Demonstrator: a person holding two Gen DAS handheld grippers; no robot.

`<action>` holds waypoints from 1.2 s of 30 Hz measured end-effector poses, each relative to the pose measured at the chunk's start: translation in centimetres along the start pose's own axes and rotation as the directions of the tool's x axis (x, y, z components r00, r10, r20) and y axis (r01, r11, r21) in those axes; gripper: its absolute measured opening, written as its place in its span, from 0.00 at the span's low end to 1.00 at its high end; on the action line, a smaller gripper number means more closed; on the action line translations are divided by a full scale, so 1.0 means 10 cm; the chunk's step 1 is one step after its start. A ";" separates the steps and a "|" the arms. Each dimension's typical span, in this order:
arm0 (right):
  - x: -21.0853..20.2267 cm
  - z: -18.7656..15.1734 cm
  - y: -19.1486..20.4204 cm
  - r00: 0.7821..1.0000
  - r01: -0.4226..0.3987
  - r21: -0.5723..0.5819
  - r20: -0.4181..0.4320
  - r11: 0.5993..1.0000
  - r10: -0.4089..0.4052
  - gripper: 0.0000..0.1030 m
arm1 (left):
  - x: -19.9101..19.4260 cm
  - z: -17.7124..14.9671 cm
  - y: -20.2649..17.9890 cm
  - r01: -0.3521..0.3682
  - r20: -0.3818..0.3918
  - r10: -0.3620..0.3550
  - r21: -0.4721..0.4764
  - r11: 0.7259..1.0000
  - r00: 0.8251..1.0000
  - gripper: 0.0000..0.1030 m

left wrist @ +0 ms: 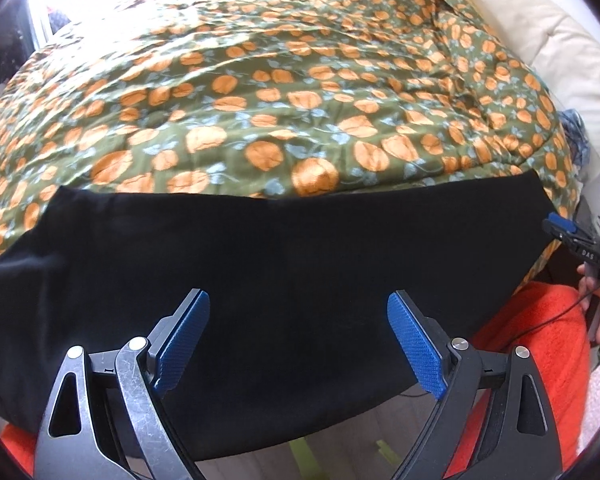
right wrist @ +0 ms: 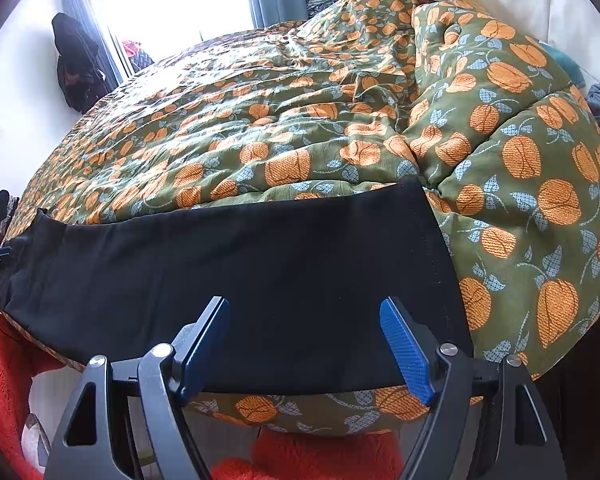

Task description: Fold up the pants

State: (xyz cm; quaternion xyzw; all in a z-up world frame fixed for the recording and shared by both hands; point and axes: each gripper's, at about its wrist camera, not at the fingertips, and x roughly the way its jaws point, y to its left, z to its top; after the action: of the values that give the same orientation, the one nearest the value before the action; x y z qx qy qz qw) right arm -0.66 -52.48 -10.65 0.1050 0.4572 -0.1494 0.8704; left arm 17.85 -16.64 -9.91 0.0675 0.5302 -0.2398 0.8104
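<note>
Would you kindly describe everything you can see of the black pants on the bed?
The black pants are plain, matte, soft-looking fabric, spread flat as a wide band along the near edge of the floral quilt. A stitched hem runs down their right end. Their lower edge drapes over the bedside. Both the left gripper and right gripper are open in front of them, gripping nothing; contact cannot be judged.

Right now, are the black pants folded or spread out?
Spread flat: the black pants lie as one long band across the quilt; layers underneath cannot be told.
</note>
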 end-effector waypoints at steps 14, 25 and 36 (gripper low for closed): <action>0.04 0.02 0.00 1.000 0.004 -0.011 -0.017 1.000 -0.004 0.75 | 0.93 0.51 -0.74 -0.090 -0.083 0.105 0.164 0.982 0.991 0.89; -0.25 0.00 -0.48 0.983 -0.146 0.240 0.142 0.960 0.114 0.75 | 0.72 -0.25 -0.94 -0.067 -0.095 0.094 0.256 0.964 0.991 0.92; -0.28 -0.33 -1.24 0.922 -0.363 0.626 0.134 0.691 0.363 0.74 | 0.77 -0.23 -1.00 -0.067 -0.092 0.092 0.246 0.967 0.991 0.94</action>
State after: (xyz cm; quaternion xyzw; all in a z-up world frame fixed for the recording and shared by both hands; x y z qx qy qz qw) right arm -9.11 -62.58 -10.75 0.4829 0.3488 -0.1210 0.7940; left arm 13.83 -27.06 -16.32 0.1995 0.5349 -0.2663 0.7767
